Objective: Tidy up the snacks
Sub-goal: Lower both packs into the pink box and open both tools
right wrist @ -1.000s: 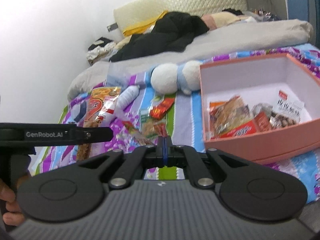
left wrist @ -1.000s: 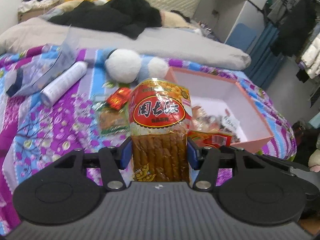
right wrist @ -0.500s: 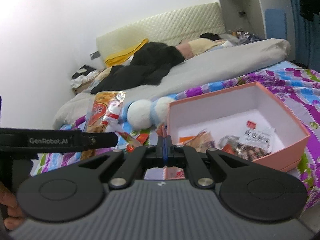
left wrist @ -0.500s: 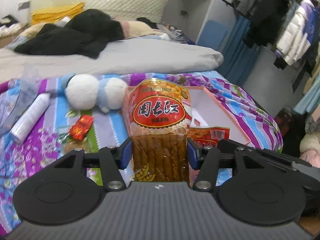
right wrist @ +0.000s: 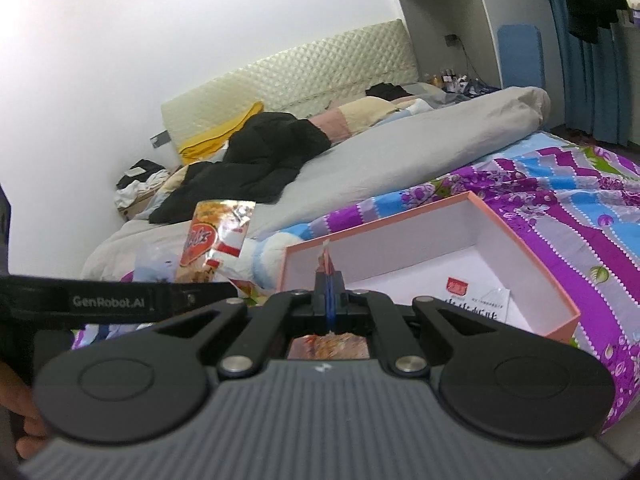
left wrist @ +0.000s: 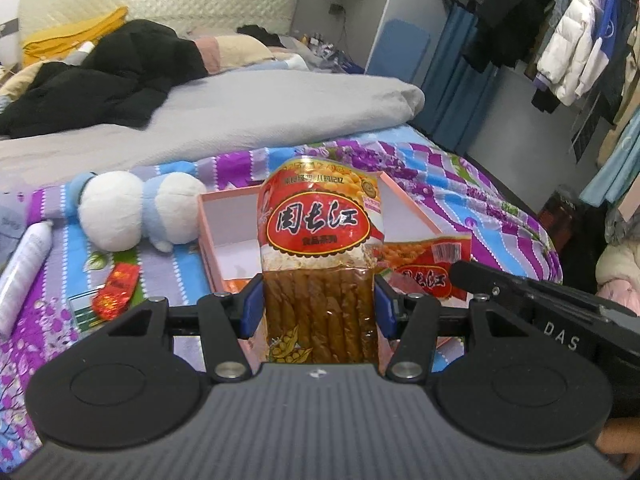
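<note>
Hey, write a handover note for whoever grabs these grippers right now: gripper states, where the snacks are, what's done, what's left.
Left gripper: shut on a tall pack of brown sticks, held upright near the pink box.
Right gripper: shut on a thin red packet, over the box's near side.
Done: at least a white packet lies in the box.
Left: probably drop both held packs into the box, then fetch the small red wrapper lying on the bedspread near the plush toy.
</note>
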`<state>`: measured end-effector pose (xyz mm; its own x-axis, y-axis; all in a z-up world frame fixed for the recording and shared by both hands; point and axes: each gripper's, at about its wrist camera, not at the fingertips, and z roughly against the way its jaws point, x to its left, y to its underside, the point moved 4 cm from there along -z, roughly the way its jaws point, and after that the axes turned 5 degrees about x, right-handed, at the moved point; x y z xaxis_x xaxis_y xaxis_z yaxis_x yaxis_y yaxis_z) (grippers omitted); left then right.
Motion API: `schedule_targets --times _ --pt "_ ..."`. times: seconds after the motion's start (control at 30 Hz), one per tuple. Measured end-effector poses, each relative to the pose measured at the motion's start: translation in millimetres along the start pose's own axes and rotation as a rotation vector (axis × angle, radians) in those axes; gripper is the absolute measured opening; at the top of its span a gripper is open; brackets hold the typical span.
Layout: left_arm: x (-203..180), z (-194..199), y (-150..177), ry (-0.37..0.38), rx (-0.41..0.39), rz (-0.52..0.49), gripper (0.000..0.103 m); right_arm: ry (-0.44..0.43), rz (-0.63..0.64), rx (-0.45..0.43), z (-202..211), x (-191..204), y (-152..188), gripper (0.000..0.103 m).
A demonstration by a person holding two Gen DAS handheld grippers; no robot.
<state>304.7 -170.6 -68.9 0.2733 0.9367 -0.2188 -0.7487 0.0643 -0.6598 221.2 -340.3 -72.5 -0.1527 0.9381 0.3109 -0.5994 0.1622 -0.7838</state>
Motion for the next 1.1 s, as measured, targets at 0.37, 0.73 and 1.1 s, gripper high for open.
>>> schedule_targets --times 0.37,0.73,1.1 --pt "8 -96 -29 0.008 0.101 -0.005 0.060 0.034 -0.039 0.076 -63 -43 -9 0.003" --pt "25 -168 -35 -0.023 0.187 -0.017 0.061 0.087 -0.047 0.176 -124 -72 6 0.004" --pt "34 -172 -35 -0.013 0.183 0.010 0.082 0.110 -0.072 0.238 -143 -83 16 0.008"
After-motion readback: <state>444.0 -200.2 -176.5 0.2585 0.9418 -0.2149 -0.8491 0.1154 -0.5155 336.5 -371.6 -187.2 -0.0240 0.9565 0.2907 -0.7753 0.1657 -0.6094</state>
